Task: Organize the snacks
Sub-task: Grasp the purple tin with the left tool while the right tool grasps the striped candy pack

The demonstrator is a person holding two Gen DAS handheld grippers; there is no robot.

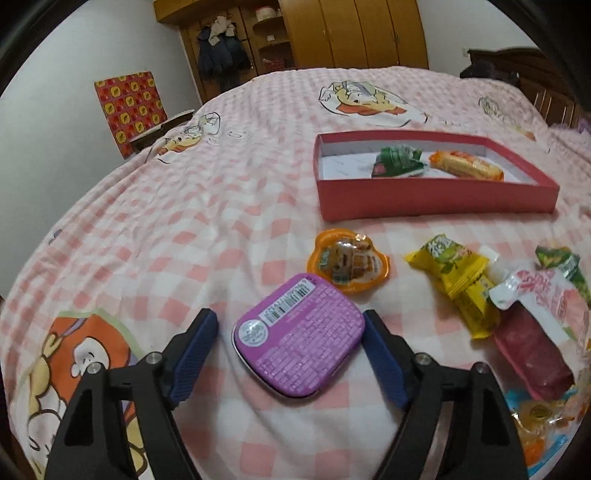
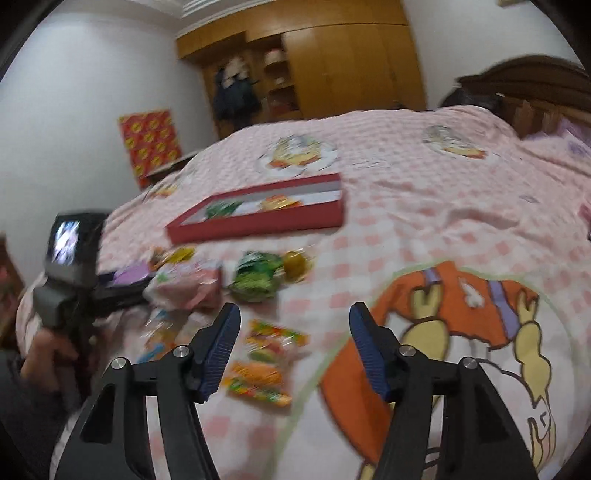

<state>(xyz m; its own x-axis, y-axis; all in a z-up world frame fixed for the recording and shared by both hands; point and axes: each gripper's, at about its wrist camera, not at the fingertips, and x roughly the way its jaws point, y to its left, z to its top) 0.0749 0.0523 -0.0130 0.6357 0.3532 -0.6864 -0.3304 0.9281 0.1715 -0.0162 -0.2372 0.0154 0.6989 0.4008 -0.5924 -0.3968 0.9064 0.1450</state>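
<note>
In the left wrist view my left gripper is open, its blue fingers on either side of a purple flat tin lying on the bed. The right finger looks close to or touching the tin's edge. An orange jelly cup, a yellow packet and a pink-and-red pouch lie beyond and to the right. The red box holds a green packet and an orange packet. In the blurred right wrist view my right gripper is open and empty above colourful candy packets.
The pink checked bedspread covers the bed. The right wrist view shows the red box, a green packet, a pink pouch and the left gripper's handle in a hand. A wooden wardrobe stands behind.
</note>
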